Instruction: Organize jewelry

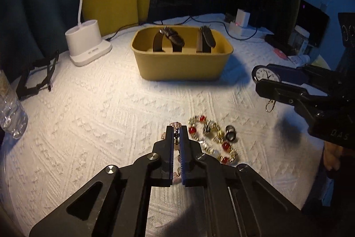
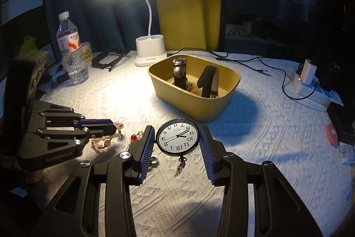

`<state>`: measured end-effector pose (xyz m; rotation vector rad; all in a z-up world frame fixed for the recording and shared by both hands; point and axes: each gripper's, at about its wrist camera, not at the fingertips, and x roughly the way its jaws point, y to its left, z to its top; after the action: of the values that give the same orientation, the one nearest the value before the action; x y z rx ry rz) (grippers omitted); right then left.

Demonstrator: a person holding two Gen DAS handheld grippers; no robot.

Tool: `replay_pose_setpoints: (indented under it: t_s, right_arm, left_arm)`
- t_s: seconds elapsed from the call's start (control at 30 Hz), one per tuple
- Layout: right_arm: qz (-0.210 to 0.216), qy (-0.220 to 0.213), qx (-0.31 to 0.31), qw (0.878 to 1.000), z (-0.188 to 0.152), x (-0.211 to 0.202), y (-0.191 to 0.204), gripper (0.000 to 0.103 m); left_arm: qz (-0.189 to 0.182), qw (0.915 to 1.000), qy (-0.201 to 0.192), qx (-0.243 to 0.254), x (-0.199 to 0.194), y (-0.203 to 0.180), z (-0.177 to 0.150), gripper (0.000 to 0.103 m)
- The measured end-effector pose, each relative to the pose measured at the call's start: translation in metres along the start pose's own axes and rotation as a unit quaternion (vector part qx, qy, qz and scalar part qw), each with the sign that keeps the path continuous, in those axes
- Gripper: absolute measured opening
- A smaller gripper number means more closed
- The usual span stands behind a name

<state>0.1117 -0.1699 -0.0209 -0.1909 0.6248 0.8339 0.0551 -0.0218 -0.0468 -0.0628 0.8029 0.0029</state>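
My left gripper (image 1: 176, 137) is shut on a pink beaded bracelet (image 1: 176, 126) just above the white cloth; it also shows in the right wrist view (image 2: 106, 143). My right gripper (image 2: 177, 139) is shut on a round pocket watch (image 2: 177, 137) with a white dial and a dangling clip, held above the cloth; the watch also shows in the left wrist view (image 1: 266, 74). A yellow bin (image 1: 182, 54) at the back holds two strap watches (image 2: 179, 72). A red and gold bracelet (image 1: 213, 139) and a dark ring (image 1: 230, 136) lie on the cloth.
A white desk lamp (image 2: 150, 50) stands behind the bin. A water bottle (image 2: 71, 48) and a mug stand at the left. Cables, a charger (image 2: 306, 74) and dark boxes lie at the right. A black stand (image 1: 35, 77) sits at the far left.
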Motion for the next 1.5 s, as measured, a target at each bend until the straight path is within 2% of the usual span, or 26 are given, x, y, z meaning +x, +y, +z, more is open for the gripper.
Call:
replay_pose_setpoints:
  t_s: [0.57, 0.83, 1.23, 1.43, 1.5]
  right_arm:
    - [-0.004, -0.027, 0.011, 1.000, 0.025, 0.000, -0.025, 0.041]
    - [-0.008, -0.031, 0.016, 0.999, 0.034, 0.005, -0.037, 0.041]
    - [-0.020, -0.024, 0.015, 0.999, 0.045, 0.021, -0.047, 0.041]
    - [-0.027, -0.024, 0.011, 0.999, 0.054, 0.029, -0.051, 0.041]
    - [-0.029, -0.025, 0.005, 0.999, 0.058, 0.032, -0.050, 0.041]
  left_arm:
    - [0.008, 0.9965, -0.083, 0.012, -0.023, 0.000, 0.064, 0.005]
    - [0.017, 0.9934, -0.112, 0.020, -0.019, 0.004, 0.094, 0.005]
    - [0.010, 0.9945, -0.104, 0.006, 0.015, 0.018, 0.115, 0.006]
    - [0.003, 0.9975, -0.067, -0.022, 0.043, 0.034, 0.117, 0.006]
    - [0.010, 0.9972, -0.068, -0.028, 0.047, 0.037, 0.116, 0.009]
